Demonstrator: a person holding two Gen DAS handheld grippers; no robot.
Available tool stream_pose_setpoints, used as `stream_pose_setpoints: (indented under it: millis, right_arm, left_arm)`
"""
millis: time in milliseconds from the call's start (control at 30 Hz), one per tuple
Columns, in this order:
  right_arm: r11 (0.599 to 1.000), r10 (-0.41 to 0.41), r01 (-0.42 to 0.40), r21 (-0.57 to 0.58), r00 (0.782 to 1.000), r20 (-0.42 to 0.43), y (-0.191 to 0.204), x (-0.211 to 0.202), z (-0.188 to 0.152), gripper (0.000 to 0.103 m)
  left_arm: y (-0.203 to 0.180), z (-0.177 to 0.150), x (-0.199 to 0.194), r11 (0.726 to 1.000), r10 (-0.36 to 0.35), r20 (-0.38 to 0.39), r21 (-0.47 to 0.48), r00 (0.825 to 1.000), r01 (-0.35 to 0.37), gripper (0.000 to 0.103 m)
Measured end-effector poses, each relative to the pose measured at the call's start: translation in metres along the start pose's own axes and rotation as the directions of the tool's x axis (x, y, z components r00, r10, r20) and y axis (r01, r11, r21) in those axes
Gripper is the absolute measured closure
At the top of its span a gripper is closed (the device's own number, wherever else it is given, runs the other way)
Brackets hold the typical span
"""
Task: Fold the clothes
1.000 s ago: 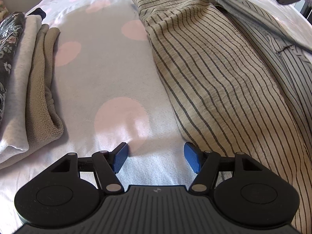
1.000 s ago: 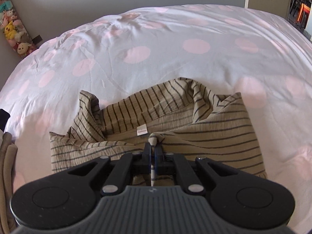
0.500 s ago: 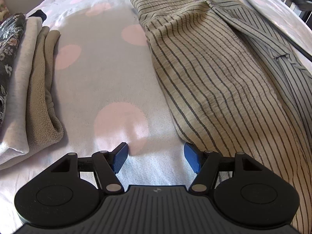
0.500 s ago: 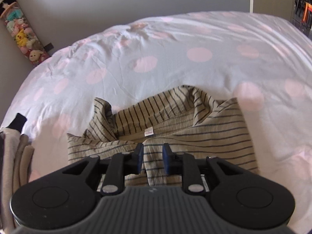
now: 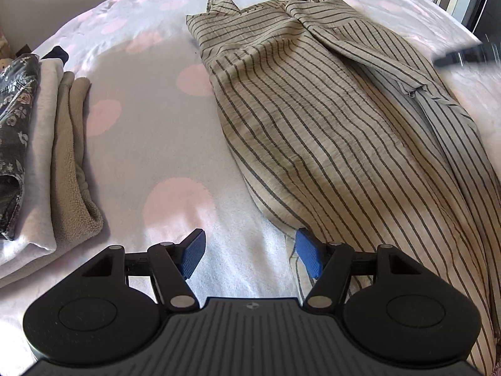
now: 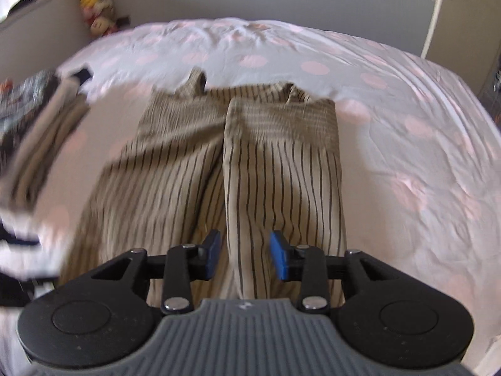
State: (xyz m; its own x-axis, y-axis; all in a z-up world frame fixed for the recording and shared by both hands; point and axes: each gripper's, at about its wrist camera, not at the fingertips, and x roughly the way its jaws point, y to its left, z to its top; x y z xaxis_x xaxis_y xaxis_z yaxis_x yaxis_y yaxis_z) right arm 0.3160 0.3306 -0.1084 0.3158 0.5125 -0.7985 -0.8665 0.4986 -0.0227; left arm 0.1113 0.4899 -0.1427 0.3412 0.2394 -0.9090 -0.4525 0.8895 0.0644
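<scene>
- We see a striped garment (image 5: 313, 119) lying long and flat on the bed (image 5: 150, 125). It is tan with thin dark lines, and the cloth looks thin and crinkly.
- One side of it is folded over on top of the rest, and a small zip shows along that folded edge.
- From the right wrist view, the striped garment (image 6: 250, 156) shows two long parts side by side, with a bunched, ribbed band at the far end.
- The bed has a soft, pale sheet with big pink dots and little wrinkles.
- A pile of folded clothes (image 5: 47, 163) sits on the bed, well apart from the striped one. We see a fuzzy brown piece, a soft light grey piece and a dark flowery piece.
- Our left gripper (image 5: 249, 255) is wide, with nothing between its blue ridged pads. It hangs over bare sheet, just beside the garment's edge.
- Our right gripper (image 6: 245, 258) has just been opening. Its jaws stand partway apart above the striped cloth and pinch nothing.
</scene>
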Motion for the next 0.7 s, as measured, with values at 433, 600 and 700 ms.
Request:
stream_pose_setpoints:
  millis: [433, 600, 700]
  right_arm:
    - [0.961, -0.113, 0.111, -0.251, 0.994, 0.008, 0.055, 0.056, -0.018, 0.099]
    - [0.964, -0.053, 0.035, -0.265, 0.997, -0.061, 0.067, 0.075, -0.024, 0.099]
    - [0.971, -0.030, 0.011, -0.240, 0.996, -0.079, 0.066, 0.080, -0.031, 0.095]
  left_arm:
    - [-0.001, 0.002, 0.005, 1.000, -0.007, -0.011, 0.000, 1.000, 0.007, 0.041]
    - [0.002, 0.005, 0.011, 1.000, -0.008, -0.016, 0.002, 1.000, 0.008, 0.041]
    - [0.003, 0.005, 0.011, 1.000, -0.019, -0.016, -0.001, 1.000, 0.019, 0.041]
